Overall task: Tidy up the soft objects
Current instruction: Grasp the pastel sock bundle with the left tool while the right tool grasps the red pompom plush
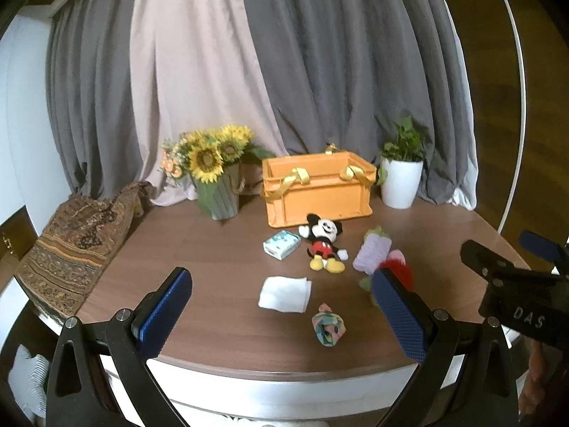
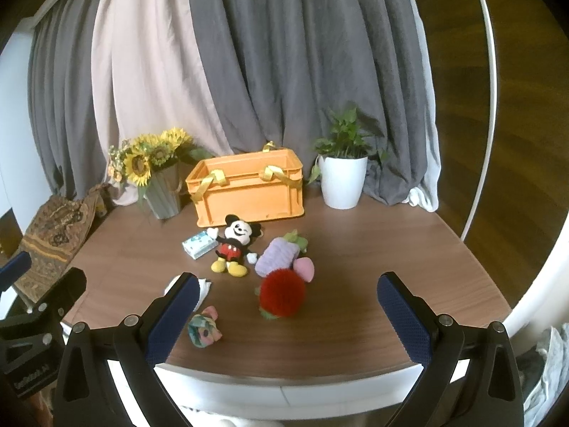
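A mouse doll (image 2: 233, 245), tissue pack (image 2: 199, 244), purple plush (image 2: 275, 258), red ball (image 2: 282, 293) and white cloth (image 1: 284, 293) lie on the brown bench (image 2: 355, 267) before an orange crate (image 2: 249, 188). Both the left gripper (image 1: 281, 306) and right gripper (image 2: 284, 306) are spread, empty; "DAS" marks the right one's body. Grey curtains (image 2: 302, 53) hang behind.

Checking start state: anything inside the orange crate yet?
Only the upper inner walls of the orange crate and yellow ribbons over its rim show. Its near wall hides the floor, so contents cannot be confirmed.
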A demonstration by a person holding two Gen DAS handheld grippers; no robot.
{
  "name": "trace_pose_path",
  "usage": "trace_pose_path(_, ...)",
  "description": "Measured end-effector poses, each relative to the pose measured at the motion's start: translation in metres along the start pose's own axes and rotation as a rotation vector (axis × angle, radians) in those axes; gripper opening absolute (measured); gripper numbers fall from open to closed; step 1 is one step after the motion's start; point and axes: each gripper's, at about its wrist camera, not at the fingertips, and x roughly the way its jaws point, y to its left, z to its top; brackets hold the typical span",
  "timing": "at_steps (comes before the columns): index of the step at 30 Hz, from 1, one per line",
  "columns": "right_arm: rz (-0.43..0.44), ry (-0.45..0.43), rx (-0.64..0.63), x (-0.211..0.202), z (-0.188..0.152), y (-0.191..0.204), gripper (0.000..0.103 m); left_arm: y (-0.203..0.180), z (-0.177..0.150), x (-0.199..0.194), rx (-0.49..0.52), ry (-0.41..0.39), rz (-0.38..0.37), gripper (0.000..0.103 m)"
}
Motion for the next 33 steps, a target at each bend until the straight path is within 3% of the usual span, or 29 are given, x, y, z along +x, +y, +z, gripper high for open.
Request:
trace_pose_path(19, 0.061, 0.141, -0.015, 0.105, -0.021, -0.011, 0.101, -0.03, -0.051, 0.097, 0.0, 0.138, -0.093, 0.102)
trace_pose_path(27, 0.075, 0.21, 0.019, 0.158, -0.029, -0.008, 0.095, -0.033, -0.073, 0.151, -0.021, 0.264, -0.162, 0.086)
trace_pose_path(33, 0.077, 0.275, 0.011, 0.19, -0.041, -0.002, 0.088, -0.039, -0.086, 0.176, 0.008, 0.309, -0.183, 0.076)
